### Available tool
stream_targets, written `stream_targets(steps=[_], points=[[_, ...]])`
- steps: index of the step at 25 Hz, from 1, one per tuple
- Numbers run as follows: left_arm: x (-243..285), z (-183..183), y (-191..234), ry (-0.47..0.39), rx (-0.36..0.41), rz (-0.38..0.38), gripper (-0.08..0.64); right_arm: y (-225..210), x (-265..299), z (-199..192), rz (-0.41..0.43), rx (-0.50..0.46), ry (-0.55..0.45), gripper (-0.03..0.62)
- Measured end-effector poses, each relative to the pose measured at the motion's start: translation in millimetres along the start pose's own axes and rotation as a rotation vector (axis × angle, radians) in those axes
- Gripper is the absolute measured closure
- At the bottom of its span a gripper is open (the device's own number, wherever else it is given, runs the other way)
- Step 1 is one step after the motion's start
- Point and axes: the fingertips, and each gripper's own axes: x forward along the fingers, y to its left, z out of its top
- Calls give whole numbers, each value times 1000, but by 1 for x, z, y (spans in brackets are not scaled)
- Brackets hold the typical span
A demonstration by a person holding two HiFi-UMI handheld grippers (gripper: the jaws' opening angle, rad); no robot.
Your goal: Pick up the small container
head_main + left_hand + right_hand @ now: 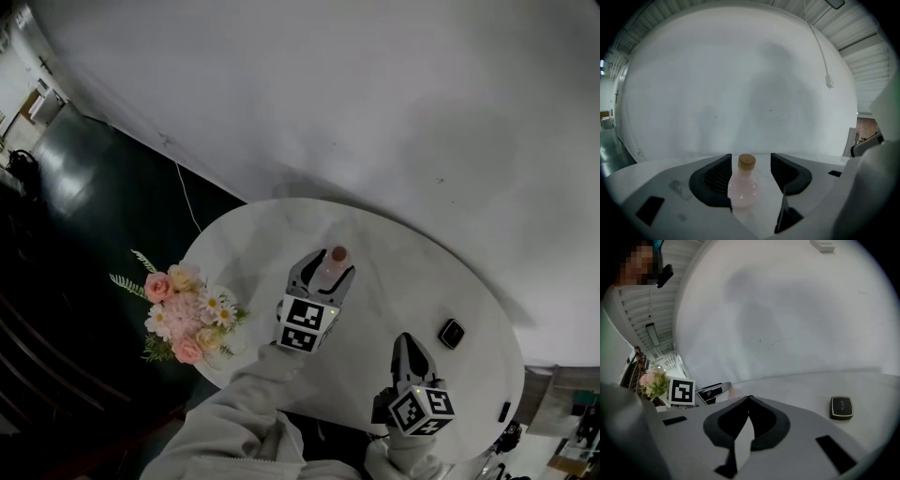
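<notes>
The small container is a round pinkish flask [742,186] with a cork stopper [746,161], standing upright on the white round table [412,272]. My left gripper [750,171] is open with the flask between its jaws, closer to the left one, with a gap on the right side. From the head view the flask [329,273] stands between the left gripper's [324,268] fingers near the table's middle. My right gripper [404,341] rests over the table's near side, apart from the flask. Its jaws meet at the tips and nothing is held in the right gripper [749,399].
A bouquet of pink and white flowers [187,315] stands at the table's left edge. A small black square device [451,333] lies to the right, also seen as the device [842,408] in the right gripper view. A white wall rises behind the table; dark floor lies to the left.
</notes>
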Motion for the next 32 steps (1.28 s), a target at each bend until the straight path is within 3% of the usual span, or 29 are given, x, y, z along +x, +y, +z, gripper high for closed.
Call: stream_targets(steps=[15,16,18,32], points=[[42,-11,15,-48,72,85,321,-29,11,-23,-82,53,59,543],[42,-9,16,-54,83,93,331,-30,11,-24,-84,54,61,543],[41,-7,15,-58,110,108,423,-33,12,-26,-86,57,66,543],[45,-17,15,-38,129,126,434,-34,15,-27,-68,66,70,543]])
